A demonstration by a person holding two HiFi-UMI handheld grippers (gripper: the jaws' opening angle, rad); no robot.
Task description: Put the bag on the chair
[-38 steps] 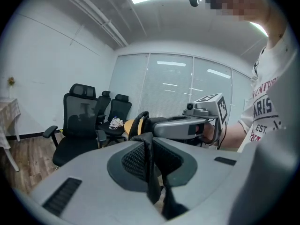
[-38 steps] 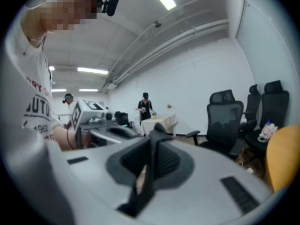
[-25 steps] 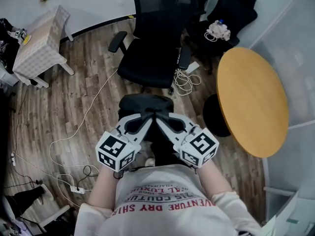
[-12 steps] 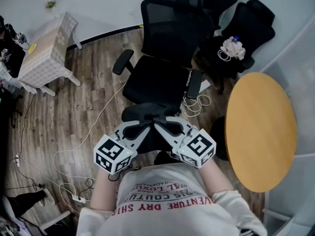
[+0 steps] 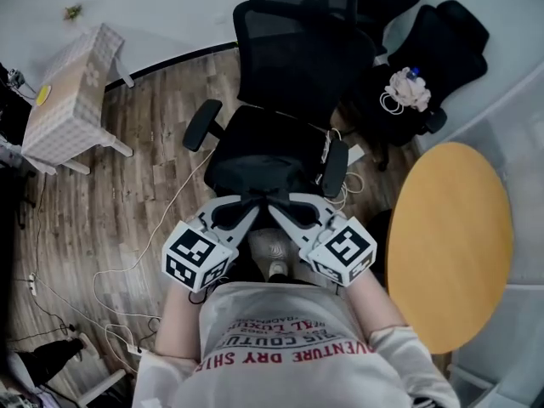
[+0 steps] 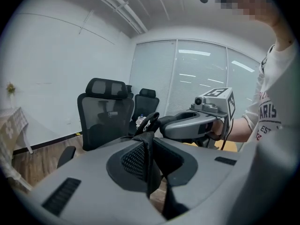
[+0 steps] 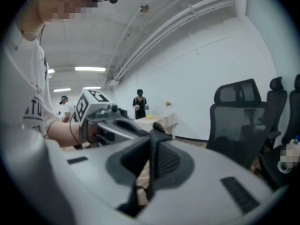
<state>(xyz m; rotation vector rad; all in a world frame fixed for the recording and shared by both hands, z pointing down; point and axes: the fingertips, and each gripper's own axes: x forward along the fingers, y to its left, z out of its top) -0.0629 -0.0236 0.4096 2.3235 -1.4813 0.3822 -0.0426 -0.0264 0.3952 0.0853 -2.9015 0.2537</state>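
Note:
A black bag [image 5: 253, 184] hangs by its strap from both grippers over the front part of the black office chair's seat [image 5: 263, 138]. My left gripper [image 5: 253, 206] pinches the strap [image 6: 149, 159] between its pads, though its jaws are opening slightly. My right gripper [image 5: 276, 207] is shut on the same strap [image 7: 153, 159] from the other side. The two tips nearly touch each other. In the left gripper view the right gripper [image 6: 161, 122] faces me with the chair's backrest [image 6: 104, 111] behind it. Whether the bag rests on the seat cannot be told.
A round wooden table [image 5: 450, 236] stands close on the right. A second black chair carrying a white bundle [image 5: 406, 87] is at the back right. A small table with a checked cloth [image 5: 72, 92] stands at the left, and cables [image 5: 127, 266] lie on the wooden floor.
Both grippers have carried the bag forward from above the floor to over the front of the chair's seat. The chair now lies directly beneath the grippers' tips.

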